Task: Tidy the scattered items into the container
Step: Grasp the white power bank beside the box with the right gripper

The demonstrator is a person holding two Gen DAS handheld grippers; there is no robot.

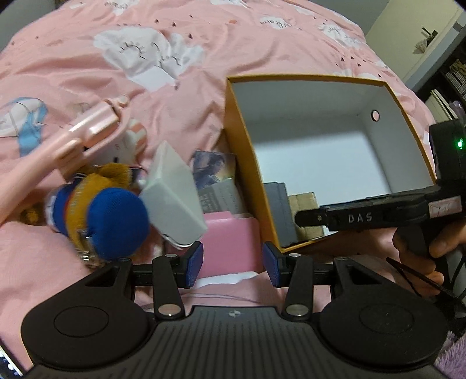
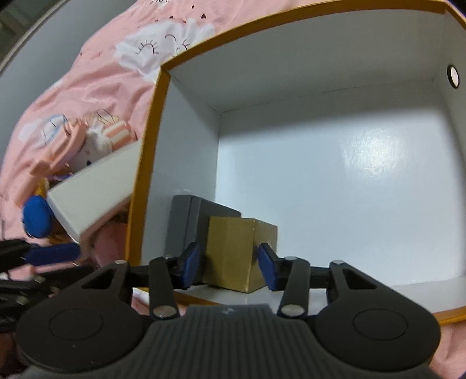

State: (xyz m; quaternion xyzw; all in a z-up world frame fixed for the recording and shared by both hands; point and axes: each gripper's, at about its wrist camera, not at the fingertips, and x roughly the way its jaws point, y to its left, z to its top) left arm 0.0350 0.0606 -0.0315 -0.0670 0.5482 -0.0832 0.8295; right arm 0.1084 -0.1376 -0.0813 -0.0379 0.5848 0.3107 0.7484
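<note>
Gold box (image 2: 233, 256) between right gripper (image 2: 230, 266) pads, jaws part-open, contact unclear; upright in near-left corner of orange box (image 2: 151, 140), beside grey box (image 2: 186, 224). Rest of floor free. Left gripper (image 1: 233, 263) part-open, empty, over pink case (image 1: 230, 245); white box (image 1: 174, 198) tilted beside plush (image 1: 107, 215).

Bedroom in a home. We note a bed under a pink duvet (image 1: 122, 96) printed with sleepy-eyed white clouds, plush toys (image 1: 104, 210) piled by its near edge, a plain pale wall (image 1: 407, 26) beyond the far right corner, and dark shelving (image 1: 454, 84) with stacked goods past the right edge.
</note>
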